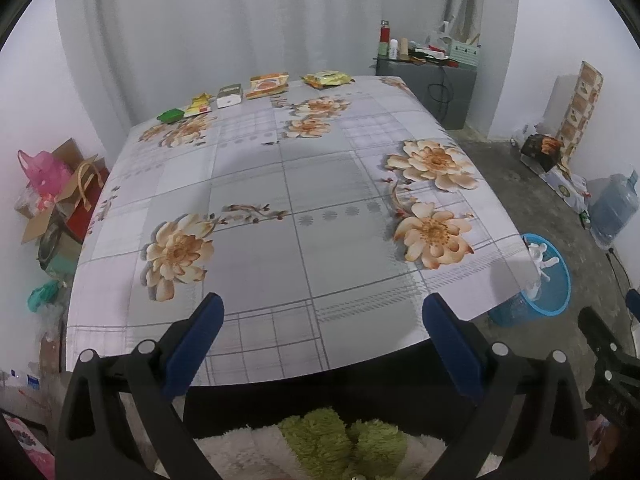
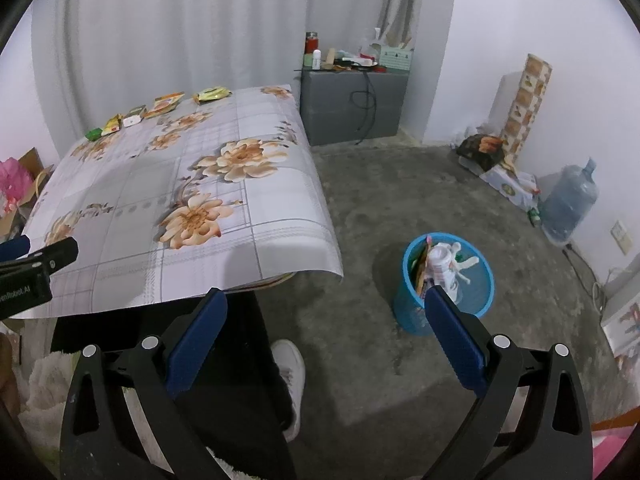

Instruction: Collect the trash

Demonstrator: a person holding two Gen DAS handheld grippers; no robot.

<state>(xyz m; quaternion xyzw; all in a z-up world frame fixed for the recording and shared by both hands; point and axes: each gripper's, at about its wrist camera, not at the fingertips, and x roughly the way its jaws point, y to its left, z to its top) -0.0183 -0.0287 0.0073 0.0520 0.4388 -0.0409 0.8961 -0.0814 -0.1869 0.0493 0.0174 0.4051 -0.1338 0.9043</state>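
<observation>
Left gripper held low and level, jaws spread wide, nothing between the blue pads; black finger frames splayed to either side of the view. Right gripper likewise gaping, blue pads well apart and bare, pointing forward and somewhat downward. Each gripper glimpsed at the edge of the other's view: right one at the far right of the left wrist view, left one at the far left of the right wrist view, so side by side, near each other. Below the right gripper, a dark trouser leg and a white shoe, planted flat.
</observation>
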